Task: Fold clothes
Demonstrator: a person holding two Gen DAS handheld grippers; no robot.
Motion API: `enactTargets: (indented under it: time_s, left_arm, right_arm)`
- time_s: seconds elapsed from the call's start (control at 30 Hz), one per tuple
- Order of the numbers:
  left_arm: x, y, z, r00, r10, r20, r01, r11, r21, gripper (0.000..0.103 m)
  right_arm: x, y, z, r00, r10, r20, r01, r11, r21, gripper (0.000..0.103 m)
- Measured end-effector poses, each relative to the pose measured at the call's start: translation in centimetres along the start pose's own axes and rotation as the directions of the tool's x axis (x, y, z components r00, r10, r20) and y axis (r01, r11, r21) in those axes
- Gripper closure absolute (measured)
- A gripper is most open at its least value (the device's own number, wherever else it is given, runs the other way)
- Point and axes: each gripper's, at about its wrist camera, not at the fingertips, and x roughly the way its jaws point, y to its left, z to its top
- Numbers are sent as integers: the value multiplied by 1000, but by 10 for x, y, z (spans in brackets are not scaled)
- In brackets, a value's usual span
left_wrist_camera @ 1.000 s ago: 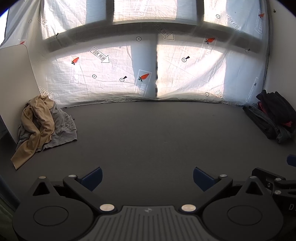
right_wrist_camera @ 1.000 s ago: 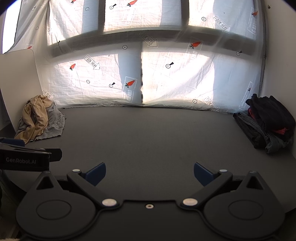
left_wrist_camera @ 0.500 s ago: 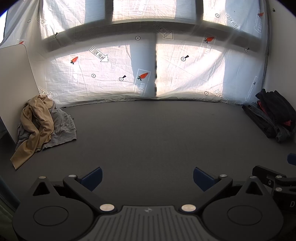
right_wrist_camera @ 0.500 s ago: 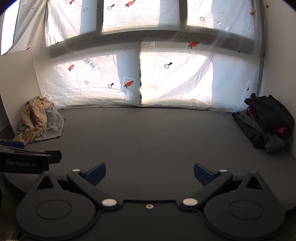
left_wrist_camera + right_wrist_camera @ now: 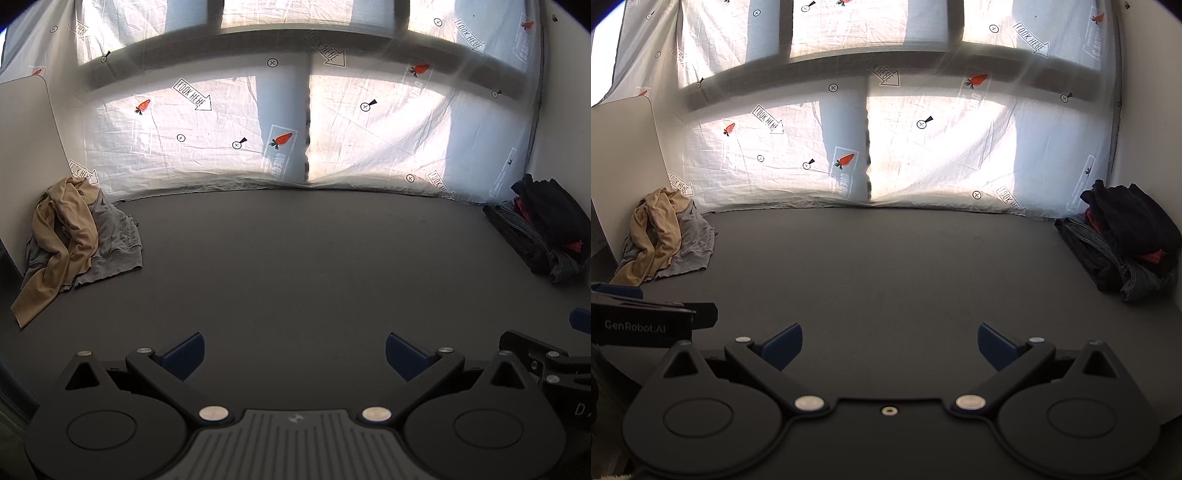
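Both grippers were idle over the near edge of the table (image 5: 295,266): left gripper (image 5: 293,350) spread wide with nothing in it, right gripper (image 5: 889,343) the same. Clothes to fold sat in two heaps at the far corners. Tan garment (image 5: 62,236) lay draped over a grey garment (image 5: 110,240) far left against the white side panel (image 5: 26,147); a dark pile (image 5: 546,229) with a bit of red in it sat far right. Middle of the table was bare.

My read: step in hand was fetching the first piece. Left heap was the natural pick for my left gripper. I'd take the tan one since it was on top, pinch a single layer at a free edge, and drag it to the bare centre before spreading. Grabbing deep risked hauling the grey one along.

Versus half a second earlier: nearly nothing changed. Both views had drifted very slightly, heaps were untouched, and both grippers kept the same wide spread.
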Motion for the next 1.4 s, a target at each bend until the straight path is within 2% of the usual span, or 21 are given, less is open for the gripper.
enactTargets:
  time_s: [0.17, 0.3, 0.5, 0.67, 0.77, 0.97, 1.13, 1.27, 1.4]
  left_arm:
    - [23, -9, 15, 1000, 2, -25, -2, 1000, -5, 0]
    - [40, -13, 38, 998, 27, -50, -27, 1000, 5, 0]
    - [72, -8, 68, 991, 48, -121, -55, 997, -54, 0]
    - [93, 5, 79, 982, 88, -168, -104, 991, -89, 0]
    - [104, 26, 80, 973, 102, -209, -133, 981, -139, 0]
    - [129, 88, 81, 955, 144, -260, -206, 951, -229, 0]
    - [166, 164, 90, 940, 159, -303, -250, 924, -290, 0]
    - [198, 248, 98, 933, 175, -314, -291, 880, -376, 0]
    - [237, 344, 98, 922, 204, -328, -349, 804, -481, 0]
  right_arm:
    - [29, -12, 12, 1000, 19, -9, -19, 1000, 10, 0]
    - [63, -25, 35, 998, 47, -30, -46, 997, 55, 0]
    - [105, -31, 62, 995, 88, -53, -84, 994, 69, 0]
    - [153, -20, 69, 982, 131, -133, -126, 991, 51, 0]
    - [172, -3, 76, 975, 154, -157, -153, 988, 18, 0]
    - [209, 54, 87, 966, 196, -171, -212, 974, -82, 0]
    - [245, 118, 99, 967, 195, -164, -216, 969, -119, 0]
    - [283, 177, 118, 968, 206, -147, -223, 969, -110, 0]
    - [329, 239, 141, 966, 230, -120, -243, 964, -107, 0]
